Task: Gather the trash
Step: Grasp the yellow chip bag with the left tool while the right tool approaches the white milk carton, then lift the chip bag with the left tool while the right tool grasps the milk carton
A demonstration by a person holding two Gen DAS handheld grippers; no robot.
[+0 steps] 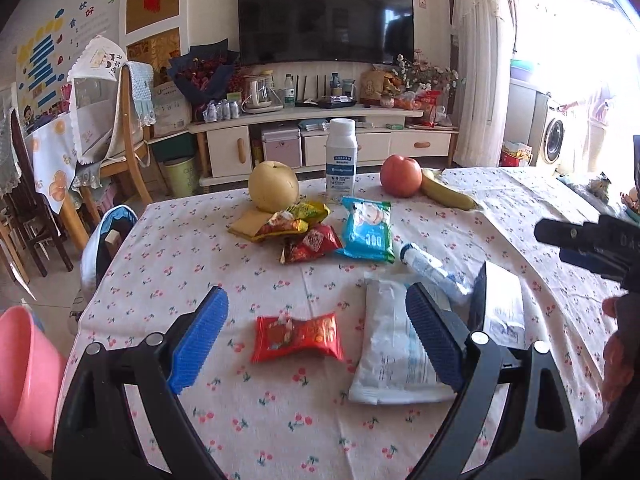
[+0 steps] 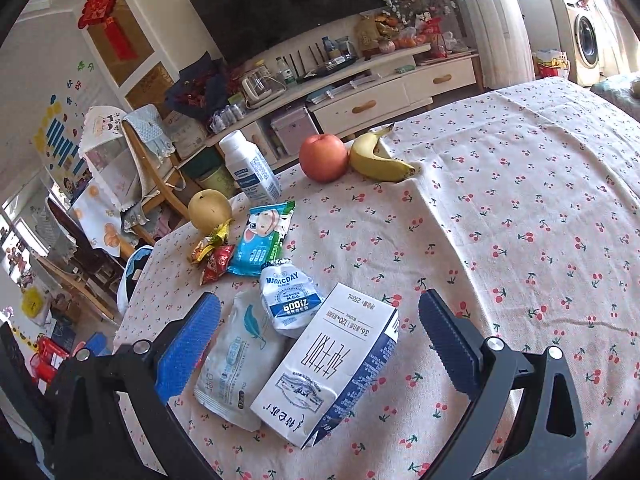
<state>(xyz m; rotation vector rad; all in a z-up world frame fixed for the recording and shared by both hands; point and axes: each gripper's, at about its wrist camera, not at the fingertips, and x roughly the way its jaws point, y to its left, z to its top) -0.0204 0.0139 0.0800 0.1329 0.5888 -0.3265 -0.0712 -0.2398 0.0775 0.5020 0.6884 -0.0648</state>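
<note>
- While both tools hang over the cloth-covered counter [image 1: 168, 240], the left gripper [image 1: 316, 340] has its jaws spread wide with nothing between them, framing the red candy wrapper [image 1: 298, 338], which lies flat and apart from its neighbours; that looks like the next piece to take.
- The right gripper [image 2: 320, 344] is likewise wide and empty, poised above the milk carton [image 2: 324, 368], which lies on its side beside the white pouch [image 2: 236, 360] and the squashed yogurt pouch [image 2: 288, 300].
- More trash sits mid-counter: a blue wipes packet [image 1: 366, 228] and a heap of small snack wrappers [image 1: 300, 228], touching one another.
- The pear [image 1: 273, 186], apple [image 1: 400, 176], banana [image 1: 446, 194] and upright white bottle [image 1: 340, 156] stand along the far side; the fruit is likely not trash, so it should be left alone.
- A pink bin [image 1: 24, 376] shows below the counter's left edge, probably the drop point, which suits the left tool.
- Open cloth lies to the right of the carton, giving room to approach; the white pouch crowds the left gripper's right finger, so a snag there is possible.
</note>
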